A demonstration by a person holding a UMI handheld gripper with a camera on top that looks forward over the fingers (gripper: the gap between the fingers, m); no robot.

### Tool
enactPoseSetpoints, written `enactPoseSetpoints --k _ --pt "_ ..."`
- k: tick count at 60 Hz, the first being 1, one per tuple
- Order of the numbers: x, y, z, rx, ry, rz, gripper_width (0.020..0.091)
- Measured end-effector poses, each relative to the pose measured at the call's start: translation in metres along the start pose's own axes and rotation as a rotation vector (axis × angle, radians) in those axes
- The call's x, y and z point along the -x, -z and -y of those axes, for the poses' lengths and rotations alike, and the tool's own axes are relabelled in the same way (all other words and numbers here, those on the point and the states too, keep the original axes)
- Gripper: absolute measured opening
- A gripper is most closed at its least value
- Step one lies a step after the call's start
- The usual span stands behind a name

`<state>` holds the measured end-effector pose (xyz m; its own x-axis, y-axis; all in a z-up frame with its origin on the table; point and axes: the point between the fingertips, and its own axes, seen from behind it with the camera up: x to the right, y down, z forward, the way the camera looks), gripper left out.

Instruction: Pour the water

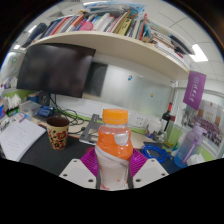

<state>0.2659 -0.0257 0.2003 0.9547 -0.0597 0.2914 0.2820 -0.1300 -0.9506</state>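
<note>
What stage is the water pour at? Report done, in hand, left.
Done: the bottle, orange cap on, is gripped upright, the jaws shut on it by the pink pads. In hand: carrying it over the desk. Left: uncapping and pouring; the cup stands well beyond, to one side.

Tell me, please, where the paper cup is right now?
In the gripper view, the paper cup stands on the desk, left of the orange-capped bottle, below the monitor.

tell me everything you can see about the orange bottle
The bottle stands upright between the tongs, whose pink pads press its lower sides. It looks like clear plastic holding orange liquid, with an orange screw cap still on and a pale label or band lower down. Its base is hidden, so whether it rests on the desk cannot be told. A paper cup sits apart from it, further along the desk.
</note>
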Motion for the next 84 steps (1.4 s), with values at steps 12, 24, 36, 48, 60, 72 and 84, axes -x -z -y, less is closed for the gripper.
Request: enactPoseSetpoints --k 12,24,36,48,60,72,84 --pt "0.009 -0.044 0.034 0.047 0.396 0.042 0.0364" --pt "0.039 -0.081 0.066 0.021 0.938 0.085 0.0366" --pt "0.061 -0.106 0.086 0.020 1.382 0.101 0.0373" --pt "0.083 -0.121 0.098 -0.020 1.719 0.091 0.0376" --pt "0.095 -0.124 0.106 -0.048 1.956 0.049 0.0376" --pt "0.101 -0.116 0.103 -0.039 1.817 0.089 0.0377" --pt "0.094 -0.084 0.136 -0.064 1.238 0.131 0.0376"
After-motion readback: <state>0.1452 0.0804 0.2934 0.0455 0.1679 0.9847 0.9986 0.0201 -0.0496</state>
